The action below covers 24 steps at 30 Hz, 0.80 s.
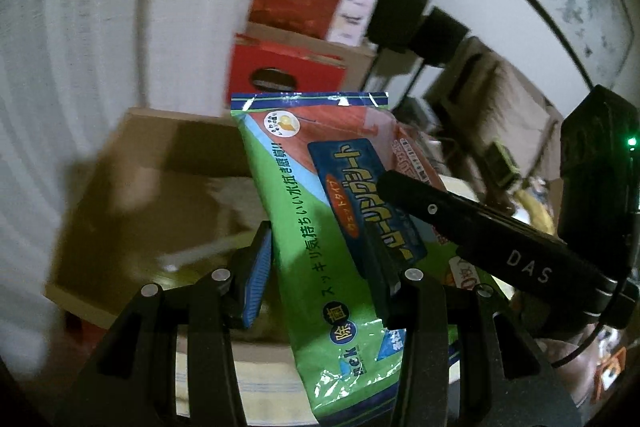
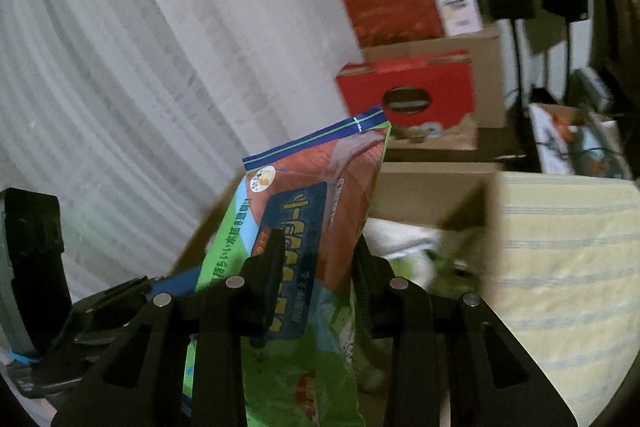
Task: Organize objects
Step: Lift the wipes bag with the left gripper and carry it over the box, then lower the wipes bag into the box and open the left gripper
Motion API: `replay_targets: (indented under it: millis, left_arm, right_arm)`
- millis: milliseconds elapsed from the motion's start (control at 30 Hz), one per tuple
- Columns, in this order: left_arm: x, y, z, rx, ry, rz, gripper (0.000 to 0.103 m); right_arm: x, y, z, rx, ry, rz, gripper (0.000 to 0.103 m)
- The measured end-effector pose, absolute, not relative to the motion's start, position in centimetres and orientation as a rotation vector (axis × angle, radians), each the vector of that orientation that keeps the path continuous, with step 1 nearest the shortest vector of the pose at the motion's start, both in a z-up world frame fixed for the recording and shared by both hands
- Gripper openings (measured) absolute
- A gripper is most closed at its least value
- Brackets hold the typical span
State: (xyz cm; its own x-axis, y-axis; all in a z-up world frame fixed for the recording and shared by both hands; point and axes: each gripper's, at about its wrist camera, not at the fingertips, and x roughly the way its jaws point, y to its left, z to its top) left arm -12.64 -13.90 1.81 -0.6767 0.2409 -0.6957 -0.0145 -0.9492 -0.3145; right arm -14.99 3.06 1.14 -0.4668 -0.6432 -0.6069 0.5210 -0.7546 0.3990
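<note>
A: Where's the wipes pack (image 1: pixel 320 227)?
B: In the air above the open cardboard box (image 1: pixel 132 163), clear of its rim. The left gripper (image 1: pixel 320 267) and right gripper (image 2: pixel 316 259) both clamp it, jaws partly closed.

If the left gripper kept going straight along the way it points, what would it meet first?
Probably the open cardboard box ahead and below: the left gripper, shut on the green wipes pack, points down toward it. Blur makes depth uncertain. The right gripper grips the same pack.
</note>
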Motion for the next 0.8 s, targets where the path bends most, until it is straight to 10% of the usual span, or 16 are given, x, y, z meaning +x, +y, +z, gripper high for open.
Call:
replay_targets:
  millis: [800]
  left_arm:
    - [-16.8, -23.0, -5.2, -1.408, -0.385, 2.763, 0.034]
  right_arm:
    - [-17.3, -5.1, -4.8, 1.194, -0.125, -2.087, 0.033]
